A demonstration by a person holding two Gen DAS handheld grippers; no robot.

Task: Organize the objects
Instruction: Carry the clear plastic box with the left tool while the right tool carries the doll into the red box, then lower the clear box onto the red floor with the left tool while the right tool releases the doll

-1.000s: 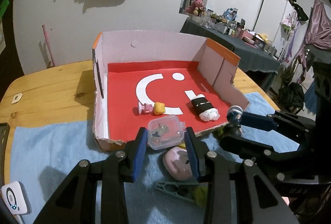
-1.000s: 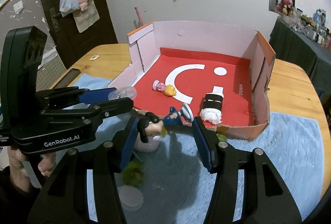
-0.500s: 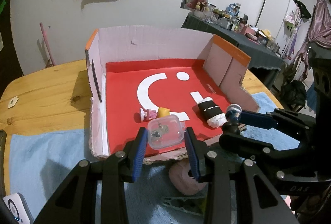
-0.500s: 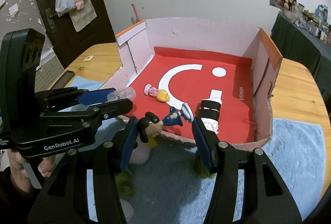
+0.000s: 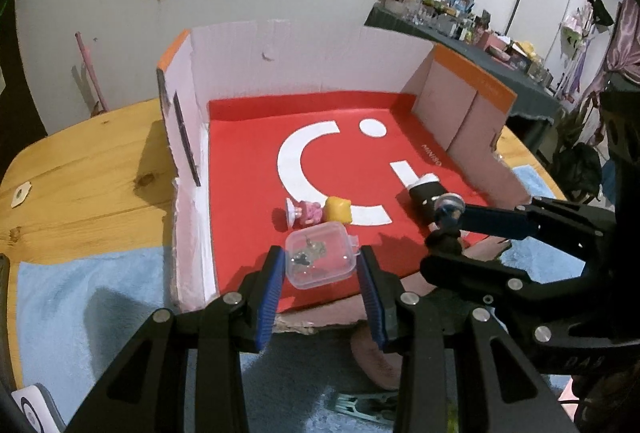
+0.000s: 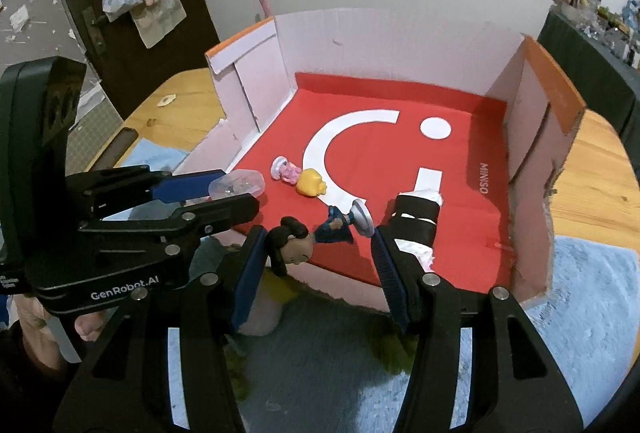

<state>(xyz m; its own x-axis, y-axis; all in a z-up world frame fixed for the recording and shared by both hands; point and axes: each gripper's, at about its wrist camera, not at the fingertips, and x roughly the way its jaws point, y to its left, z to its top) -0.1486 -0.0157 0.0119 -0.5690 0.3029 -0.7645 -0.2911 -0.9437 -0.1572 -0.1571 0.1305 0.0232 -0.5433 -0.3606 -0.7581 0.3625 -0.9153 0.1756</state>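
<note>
Nearest, a pink thing [image 5: 376, 357] and a clip [image 5: 360, 403] on the blue cloth [image 5: 80, 305] are half hidden. The left gripper [image 5: 320, 271] jaws pinch a clear case [image 5: 320, 259], contents unclear; the right gripper [image 6: 318, 245] jaws pinch a doll [image 6: 316, 237]. Both hang over the near edge of the box [image 6: 440, 101].

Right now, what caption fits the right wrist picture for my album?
Right gripper carries a dark-haired figurine over the red box.

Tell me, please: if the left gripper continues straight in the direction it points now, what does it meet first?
Probably the pink and yellow figurine on the red box floor, just beyond the clear case that the left gripper holds; depth is uncertain.
</note>
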